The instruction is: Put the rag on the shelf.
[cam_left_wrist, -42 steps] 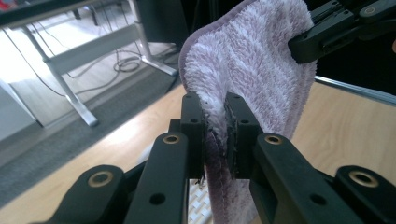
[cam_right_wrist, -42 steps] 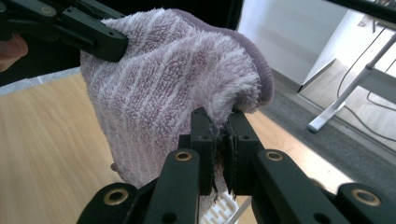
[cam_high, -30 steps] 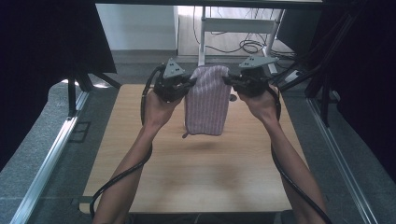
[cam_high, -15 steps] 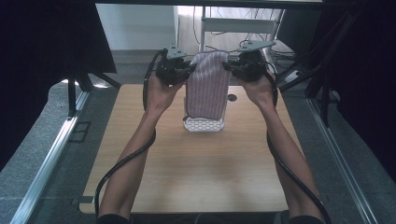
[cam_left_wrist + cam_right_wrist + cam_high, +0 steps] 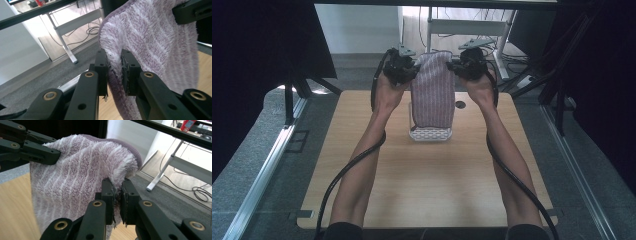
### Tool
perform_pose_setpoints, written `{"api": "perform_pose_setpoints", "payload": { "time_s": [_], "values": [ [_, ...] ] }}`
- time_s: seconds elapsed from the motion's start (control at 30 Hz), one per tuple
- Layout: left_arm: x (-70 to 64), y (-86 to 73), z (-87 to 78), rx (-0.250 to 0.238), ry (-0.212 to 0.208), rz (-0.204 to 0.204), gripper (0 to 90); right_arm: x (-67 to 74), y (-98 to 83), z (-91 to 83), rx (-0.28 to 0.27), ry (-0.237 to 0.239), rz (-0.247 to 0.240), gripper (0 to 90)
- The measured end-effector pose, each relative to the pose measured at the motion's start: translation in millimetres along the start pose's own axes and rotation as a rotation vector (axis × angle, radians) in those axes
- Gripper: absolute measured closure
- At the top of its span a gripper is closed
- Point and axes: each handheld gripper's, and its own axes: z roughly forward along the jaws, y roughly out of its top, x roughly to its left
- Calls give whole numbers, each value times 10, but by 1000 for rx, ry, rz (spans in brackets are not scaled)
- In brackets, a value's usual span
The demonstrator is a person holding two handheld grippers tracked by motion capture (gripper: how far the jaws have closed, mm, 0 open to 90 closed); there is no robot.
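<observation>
Grippers (image 5: 412, 67) (image 5: 457, 66) pinch towel (image 5: 432, 90) over white tray (image 5: 430, 133).

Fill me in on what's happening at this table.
A person is holding up a purple striped towel over the far end of the wooden table, with a gripper in each hand. The left gripper is clamped on one top corner and the right gripper on the other, so the towel hangs down between them. Its bottom end rests on a small white tray on the table. A small dark round thing lies on the table beside the towel.
</observation>
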Motion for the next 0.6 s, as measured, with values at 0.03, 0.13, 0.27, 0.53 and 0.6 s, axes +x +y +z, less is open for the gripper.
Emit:
{"api": "perform_pose_setpoints", "payload": {
  "time_s": [0.03, 0.13, 0.27, 0.53, 0.6],
  "values": [
    [8, -9, 35, 7, 5, 0, 764, -10, -10, 29, 3, -2, 2, 826],
    [19, -38, 143, 23, 24, 5, 761, -46, -41, 125, 13, -10, 16, 825],
    [25, -86, 296, 61, 52, 15, 757, -73, -90, 268, 43, -20, 33, 824],
    [-5, -229, 564, 120, 75, 39, 743, -146, -277, 495, 109, -25, 66, 819],
    [-13, -248, 615, 151, 84, 44, 693, -157, -320, 527, 119, -29, 63, 788]
  ]
}}
